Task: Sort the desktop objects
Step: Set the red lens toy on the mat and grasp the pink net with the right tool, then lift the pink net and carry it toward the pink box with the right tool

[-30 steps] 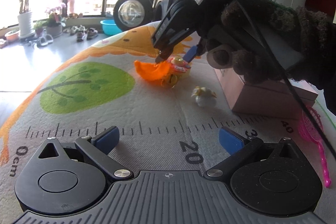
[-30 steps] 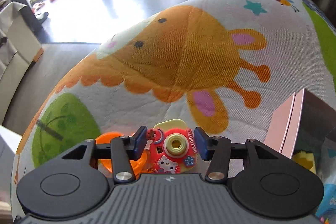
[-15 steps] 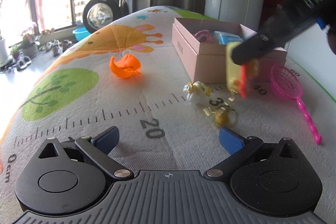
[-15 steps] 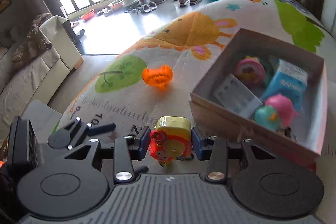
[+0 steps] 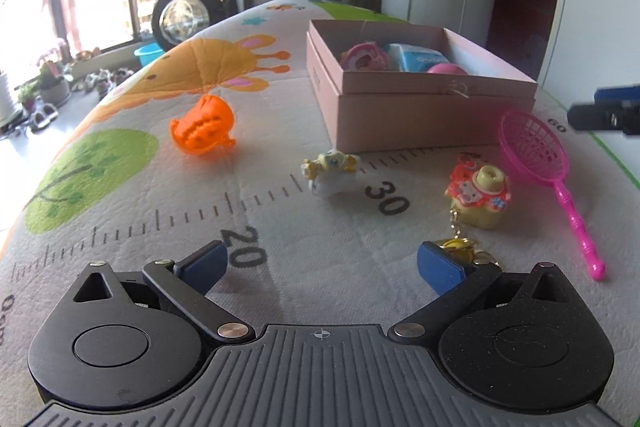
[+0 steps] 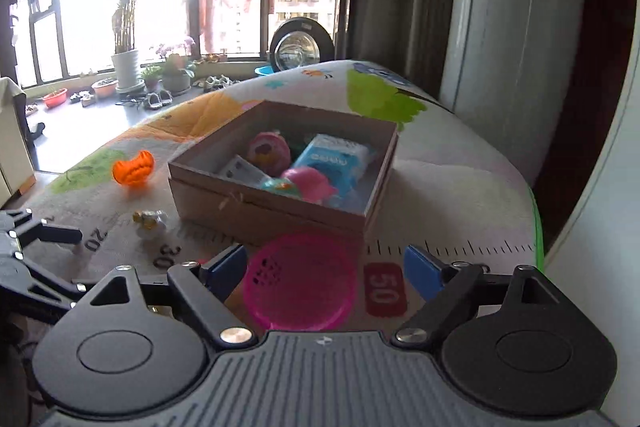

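A pink box [image 5: 420,115] holding several toys stands on the printed mat; it also shows in the right wrist view [image 6: 280,203]. The toy camera keychain [image 5: 478,195] lies on the mat in front of the box, near my left gripper's right finger. An orange toy [image 5: 204,127], a small white-and-yellow figure [image 5: 332,173] and a pink net scoop [image 5: 536,151] lie around it. My left gripper [image 5: 320,263] is open and empty. My right gripper [image 6: 324,267] is open and empty above the pink scoop's head [image 6: 300,283].
The mat [image 5: 120,167] carries a printed ruler and curves down at its edges. A window, potted plants [image 6: 128,67] and shoes lie beyond the far edge. A white cabinet side [image 6: 600,187] stands at the right. My left gripper shows at the left of the right wrist view [image 6: 36,239].
My right gripper carried the toy camera from beside the orange toy to the mat in front of the box, let it go and opened. It has pulled back to the right.
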A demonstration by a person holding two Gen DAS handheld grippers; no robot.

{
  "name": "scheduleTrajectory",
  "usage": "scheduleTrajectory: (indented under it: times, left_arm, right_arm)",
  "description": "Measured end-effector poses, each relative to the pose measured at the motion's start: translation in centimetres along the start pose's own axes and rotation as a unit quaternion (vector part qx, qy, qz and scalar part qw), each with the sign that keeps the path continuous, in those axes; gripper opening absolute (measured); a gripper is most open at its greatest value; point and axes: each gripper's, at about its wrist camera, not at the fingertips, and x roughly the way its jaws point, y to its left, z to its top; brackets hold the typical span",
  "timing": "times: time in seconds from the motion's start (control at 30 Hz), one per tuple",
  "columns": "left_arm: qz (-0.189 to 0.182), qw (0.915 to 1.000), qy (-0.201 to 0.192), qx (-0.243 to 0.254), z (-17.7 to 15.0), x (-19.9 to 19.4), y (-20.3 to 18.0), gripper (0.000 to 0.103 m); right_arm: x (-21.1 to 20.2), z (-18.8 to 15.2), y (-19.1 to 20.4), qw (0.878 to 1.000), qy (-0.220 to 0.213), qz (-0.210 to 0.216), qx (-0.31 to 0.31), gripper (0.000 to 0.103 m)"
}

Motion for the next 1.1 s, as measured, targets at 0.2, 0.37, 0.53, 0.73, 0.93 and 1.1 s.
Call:
scheduleTrajectory:
  times: [0.2, 0.37, 0.53, 0.73, 0.93, 1.1]
  left_arm:
    - [0.009, 0.9995, -0.007, 0.030, 1.8, 0.7, -2.8, 0.103]
    - [0.028, 0.9987, -0.005, 0.041, 2.8, 1.2, -4.1, 0.103]
    - [0.040, 0.9983, -0.002, 0.043, 2.6, 0.8, -4.1, 0.103]
    - [0.043, 0.9989, -0.012, 0.010, 2.1, -0.2, -2.7, 0.103]
    - [0.040, 0.9990, -0.005, -0.021, 0.8, -0.1, -1.3, 0.103]
    - [0.038, 0.9987, 0.001, -0.034, -0.3, 0.4, -0.8, 0.103]
  right_arm:
    - [0.8, -4.4, 1.1, 0.999, 0.031, 0.006, -0.017, 0.088]
    - [1.5, -3.6, 2.2, 0.998, 0.004, -0.024, -0.064, 0.095]
    - [2.7, -2.9, 4.0, 0.989, -0.016, -0.047, -0.138, 0.081]
    - [3.5, -4.1, 7.8, 0.970, -0.024, -0.058, -0.235, 0.048]
    - [5.2, -3.8, 7.4, 0.973, 0.011, -0.075, -0.219, 0.008]
    - [1.9, -0.7, 3.4, 0.996, 0.007, 0.082, -0.045, 0.007]
